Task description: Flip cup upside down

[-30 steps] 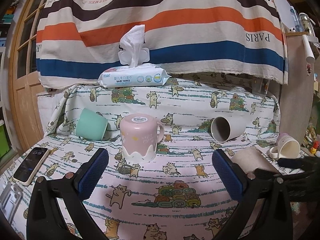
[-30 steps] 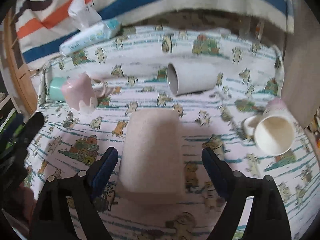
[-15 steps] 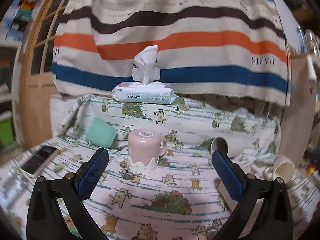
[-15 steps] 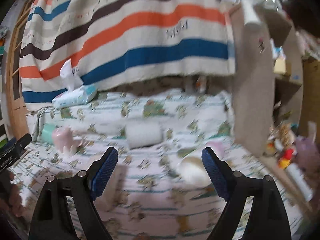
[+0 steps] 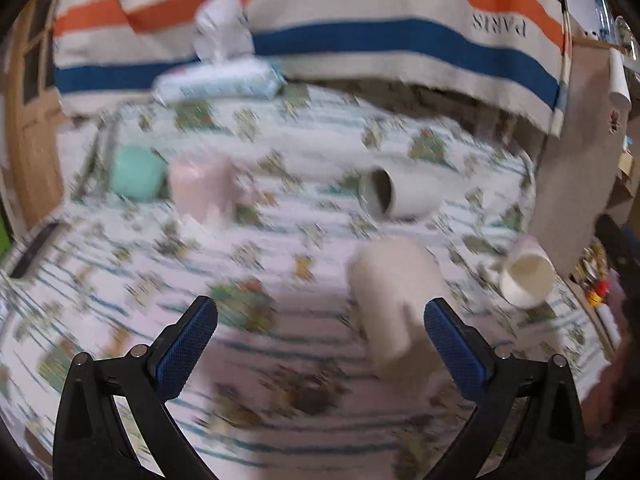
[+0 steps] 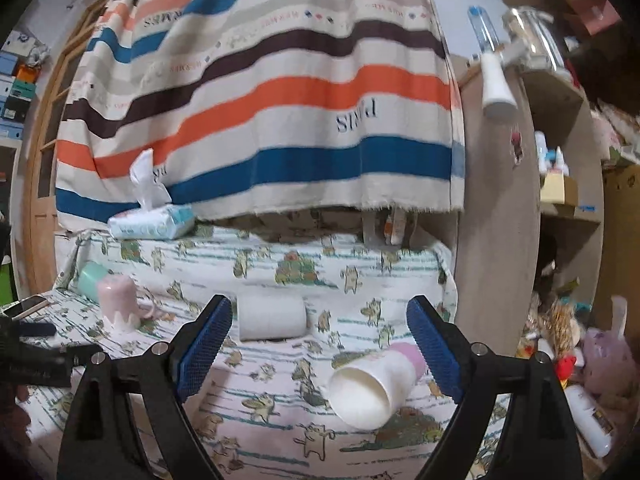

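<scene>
now both grippers hang over the cat-print cloth [image 6: 280, 264] with their jaws spread wide and nothing between the blue pads. the left gripper [image 5: 320, 344] looks down through heavy blur; the right gripper [image 6: 318, 344] has a sharper, more level view.

taking the grey cup [image 6: 272, 317] as the landmark: it lies on its side on the cloth, its mouth turned toward the left side of the table [image 5: 378, 196]. the white cup with a pink base [image 6: 374, 380] lies tipped over nearer the right gripper than the grey cup, to its right, its open mouth facing the camera; in the left wrist view it sits [image 5: 524, 276] right of the grey cup near the cloth's edge. a beige cup [image 5: 396, 292] stands mouth-down on the near side of the grey cup, close to the left gripper's right finger but not touching it as far as the blur allows. left of the grey cup the pink mug [image 6: 118, 300] stands upside down on its scalloped rim, and the mint cup [image 6: 90, 276] lies on its side just behind it. a pack of baby wipes [image 6: 152, 222] rests on the raised back edge, behind and left of the grey cup, under the striped cloth [image 6: 280, 120]. a phone [image 6: 24, 306] lies at the far left edge.
</scene>
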A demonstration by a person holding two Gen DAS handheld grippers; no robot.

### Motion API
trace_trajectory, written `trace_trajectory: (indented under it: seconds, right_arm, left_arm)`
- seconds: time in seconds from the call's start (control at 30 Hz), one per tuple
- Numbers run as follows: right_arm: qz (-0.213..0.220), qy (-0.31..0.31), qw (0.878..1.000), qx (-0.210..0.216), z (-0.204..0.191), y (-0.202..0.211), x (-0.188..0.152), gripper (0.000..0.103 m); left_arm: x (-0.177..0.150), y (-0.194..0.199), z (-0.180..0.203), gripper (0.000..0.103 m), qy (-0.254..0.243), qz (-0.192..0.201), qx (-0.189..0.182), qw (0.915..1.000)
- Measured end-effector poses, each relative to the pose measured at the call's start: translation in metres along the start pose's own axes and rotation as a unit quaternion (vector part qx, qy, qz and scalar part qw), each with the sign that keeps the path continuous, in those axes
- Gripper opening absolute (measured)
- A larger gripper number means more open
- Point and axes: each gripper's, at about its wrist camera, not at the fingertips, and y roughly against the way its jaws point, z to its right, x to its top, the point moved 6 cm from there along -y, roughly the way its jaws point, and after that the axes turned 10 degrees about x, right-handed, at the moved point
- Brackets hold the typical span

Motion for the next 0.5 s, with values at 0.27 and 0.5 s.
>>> trace_trajectory:
  seconds: [0.27,0.5]
  right_arm:
    - [-0.02,-0.029,0.999,-0.003,0.017,-0.01,-0.019,0.102]
    - [-0.021,-0.051,0.998,0.01,0.024,-0.013,-0.02,0.102]
  left_arm:
    - [-0.024,-0.011,0.05,0.103,-0.036,-0.065,-0.027,0.9969]
    - [-0.029,-0.029,0.069,0.102,-0.029,-0.124,-0.068,0.9895]
